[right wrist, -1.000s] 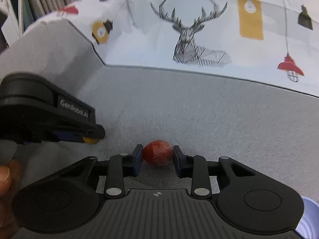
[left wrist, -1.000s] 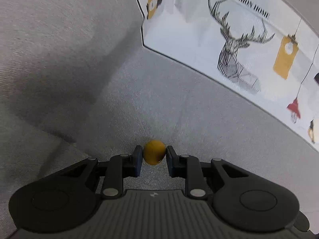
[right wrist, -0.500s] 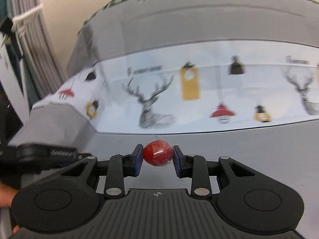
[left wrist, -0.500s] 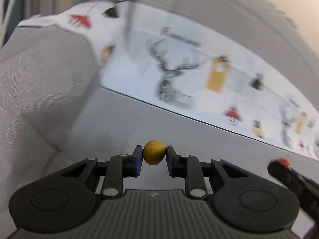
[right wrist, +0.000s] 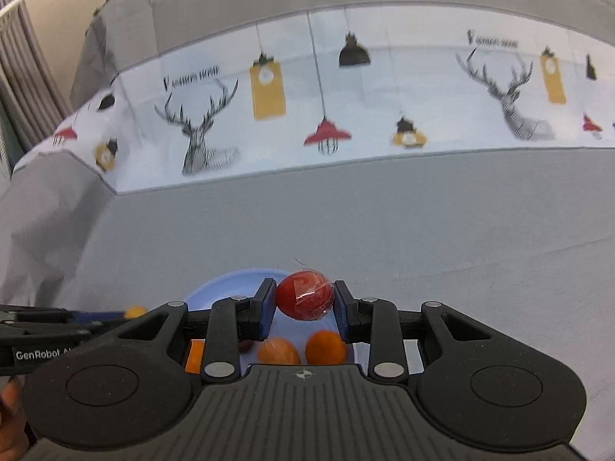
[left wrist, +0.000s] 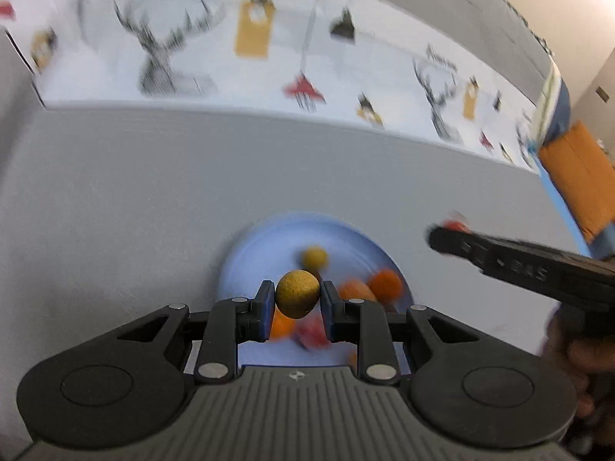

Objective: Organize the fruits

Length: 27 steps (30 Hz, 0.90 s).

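The left gripper pinches a small yellow fruit between its blue pads, above the blue plate. The plate stands on a grey cloth and holds another yellow fruit, orange fruits and something red, all blurred. To the right, the right gripper pinches a red fruit with shiny wrap, over the same plate's far rim. Behind lies a white cloth with printed deer.
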### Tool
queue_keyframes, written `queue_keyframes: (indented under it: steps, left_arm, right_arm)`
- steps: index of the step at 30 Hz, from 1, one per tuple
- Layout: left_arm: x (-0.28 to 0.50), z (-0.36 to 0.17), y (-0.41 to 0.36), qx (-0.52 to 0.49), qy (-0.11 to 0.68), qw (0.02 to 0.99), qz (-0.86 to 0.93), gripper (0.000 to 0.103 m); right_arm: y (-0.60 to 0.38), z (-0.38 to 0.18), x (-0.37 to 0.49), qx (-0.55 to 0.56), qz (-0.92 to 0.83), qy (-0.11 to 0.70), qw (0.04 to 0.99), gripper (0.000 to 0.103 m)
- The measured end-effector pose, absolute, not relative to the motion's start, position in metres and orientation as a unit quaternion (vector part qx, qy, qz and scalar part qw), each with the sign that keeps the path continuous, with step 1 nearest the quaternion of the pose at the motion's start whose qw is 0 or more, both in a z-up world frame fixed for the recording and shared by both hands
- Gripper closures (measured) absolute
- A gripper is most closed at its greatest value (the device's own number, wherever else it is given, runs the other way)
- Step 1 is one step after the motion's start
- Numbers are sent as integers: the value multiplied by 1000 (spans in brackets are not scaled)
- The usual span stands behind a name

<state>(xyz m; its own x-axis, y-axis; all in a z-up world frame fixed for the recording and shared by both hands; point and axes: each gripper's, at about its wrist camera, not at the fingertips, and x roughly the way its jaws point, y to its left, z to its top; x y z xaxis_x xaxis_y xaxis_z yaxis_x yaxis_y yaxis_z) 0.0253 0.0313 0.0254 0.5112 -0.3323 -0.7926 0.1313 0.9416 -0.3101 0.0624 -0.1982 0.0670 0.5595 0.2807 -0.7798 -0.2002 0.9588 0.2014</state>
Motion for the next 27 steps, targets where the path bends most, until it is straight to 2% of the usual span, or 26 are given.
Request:
queue_keyframes:
  steps: [6,13,14,15,16,17,21,27]
  left_arm:
    - [24,4,9,-26,521,836,-170,75]
    - [27,-8,9,-26,532,827,-179,75]
    - [26,-7,9,-30,531,827,-181,68]
    - [26,-6,10,-33,528,829,-181,63]
    - [26,-4,12,-35,524,832,-181,55]
    - [24,-1,13,-39,520,834,-180,55]
    - [22,4,17,-52,512,839,-176,55]
    - [1,15,9,-8,485,859,-166,55]
  right_arm:
    - [-185,65,66,33,169,457,872,70]
    - [-165,61,67,31,194,453,870,68]
    - [-163,61,68,29,195,450,871,66]
    - [-161,62,68,28,196,448,872,52]
    - [-161,62,69,28,195,448,872,44]
    - [-161,62,69,30,193,447,873,41]
    - [-169,63,72,50,185,449,873,41]
    - [-183,69,67,65,168,447,876,38]
